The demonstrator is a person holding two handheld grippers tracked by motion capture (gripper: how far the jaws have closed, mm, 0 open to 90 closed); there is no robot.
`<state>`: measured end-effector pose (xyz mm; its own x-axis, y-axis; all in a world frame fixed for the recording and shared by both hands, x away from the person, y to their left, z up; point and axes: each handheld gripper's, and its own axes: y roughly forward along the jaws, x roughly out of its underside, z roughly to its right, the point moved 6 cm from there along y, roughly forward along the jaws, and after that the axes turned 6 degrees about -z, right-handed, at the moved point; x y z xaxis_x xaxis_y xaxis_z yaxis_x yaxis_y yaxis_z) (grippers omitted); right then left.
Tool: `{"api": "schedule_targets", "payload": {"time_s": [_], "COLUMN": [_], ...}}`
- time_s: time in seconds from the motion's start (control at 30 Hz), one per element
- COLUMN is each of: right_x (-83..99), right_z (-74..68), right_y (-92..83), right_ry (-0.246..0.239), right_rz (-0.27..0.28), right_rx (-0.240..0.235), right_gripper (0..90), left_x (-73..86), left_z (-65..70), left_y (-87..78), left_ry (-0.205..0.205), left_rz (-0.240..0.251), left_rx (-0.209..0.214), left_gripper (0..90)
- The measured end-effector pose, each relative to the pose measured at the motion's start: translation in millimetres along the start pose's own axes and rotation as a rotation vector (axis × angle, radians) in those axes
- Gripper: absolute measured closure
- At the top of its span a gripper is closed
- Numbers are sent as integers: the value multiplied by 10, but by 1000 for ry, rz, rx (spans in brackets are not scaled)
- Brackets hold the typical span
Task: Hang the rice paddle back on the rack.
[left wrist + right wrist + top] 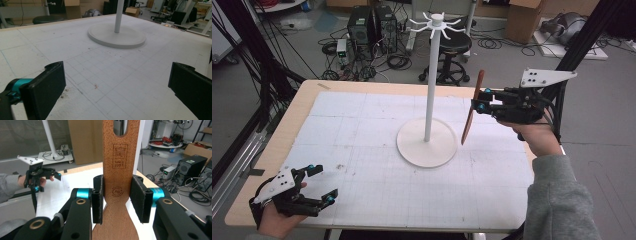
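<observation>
Wooden spatula (119, 182) clamped at narrow neck by right gripper (484, 102), raised above table's (362, 150) right edge, beside rack (430, 80). Likely light, stiff, smooth; neck grip suits, hang slot at top free. Left gripper (323, 184) wide, empty, near front-left corner.
</observation>
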<state>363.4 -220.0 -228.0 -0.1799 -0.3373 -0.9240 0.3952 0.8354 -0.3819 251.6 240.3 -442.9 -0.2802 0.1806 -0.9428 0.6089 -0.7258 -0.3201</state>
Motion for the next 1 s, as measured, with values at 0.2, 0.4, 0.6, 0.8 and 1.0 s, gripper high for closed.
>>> {"api": "schedule_targets", "payload": {"time_s": [0.2,0.4,0.6,0.8,1.0], "right_x": [-102,-164,-222,-290,-388], "right_z": [74,157,235,278,278], "right_y": [42,34,-7,8,47], "right_ry": [-4,-12,-10,-5,-26], "right_rz": [7,13,18,13,-1], "right_rx": [11,13,26,31,15], "right_gripper": [641,641,641,641,641], "left_x": [18,22,35,24,17], "left_z": [-12,-18,-40,-47,-55], "left_y": [-49,-95,-104,-90,-90], "left_ry": [-4,-12,-24,-27,-35], "left_rz": [2,10,12,18,27], "left_rx": [-8,-21,-22,-12,-1], "left_gripper": [18,18,18,18,18]}}
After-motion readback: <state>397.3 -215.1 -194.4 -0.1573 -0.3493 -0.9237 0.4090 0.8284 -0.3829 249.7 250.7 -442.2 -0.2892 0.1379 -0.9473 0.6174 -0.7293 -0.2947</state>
